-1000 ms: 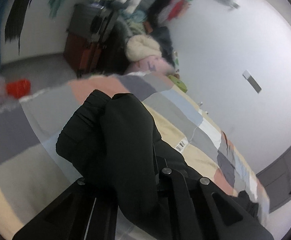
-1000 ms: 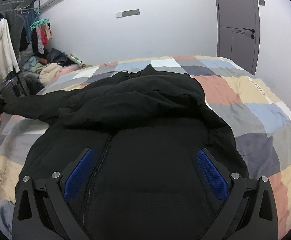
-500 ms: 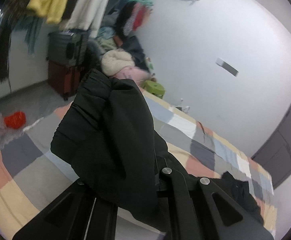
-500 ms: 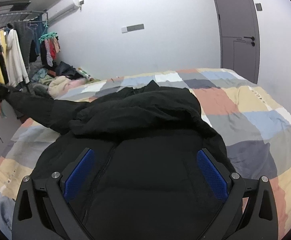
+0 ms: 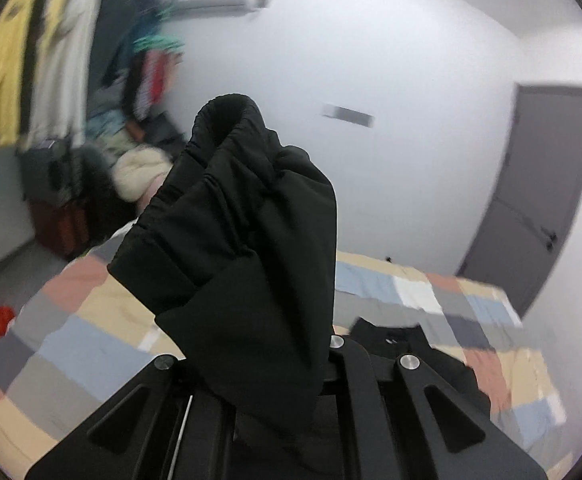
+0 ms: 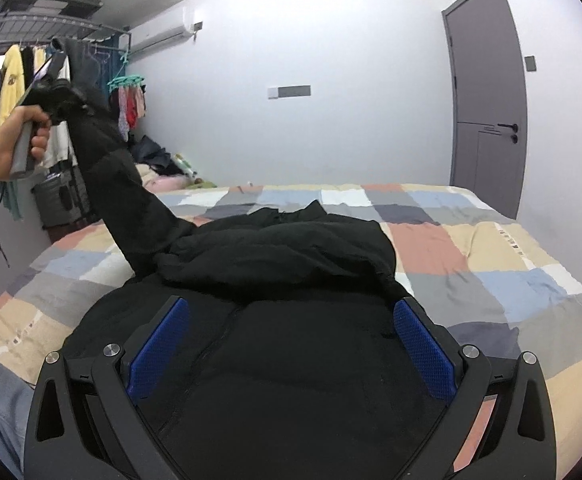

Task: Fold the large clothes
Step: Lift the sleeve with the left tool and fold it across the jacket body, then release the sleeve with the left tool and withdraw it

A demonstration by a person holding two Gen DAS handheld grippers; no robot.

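- The black jacket (image 6: 291, 320) lies spread on the checked bedspread (image 6: 471, 264), zip up, body toward the right gripper (image 6: 287, 344).
- The left gripper (image 6: 57, 100) holds the sleeve (image 6: 119, 184) by its cuff (image 5: 227, 120), raised high off the bed; its fingers are clamped on the cloth, which bunches out between them.
- The right gripper hovers over the lower body of the jacket with its blue pads (image 6: 423, 344) set wide apart and nothing between them.
- Step in hand, as judged: carry the raised sleeve across and lay it flat over the chest.
- To do it well, the sleeve should travel in an arc toward the zip line, kept taut enough that the upper arm folds at the shoulder seam (not partway down the arm).
- The right gripper would best press the body down near the hem so the padded jacket does not drag sideways.
- The cuff should be released only once it rests on the jacket; a puffy sleeve dropped early tends to spring back.
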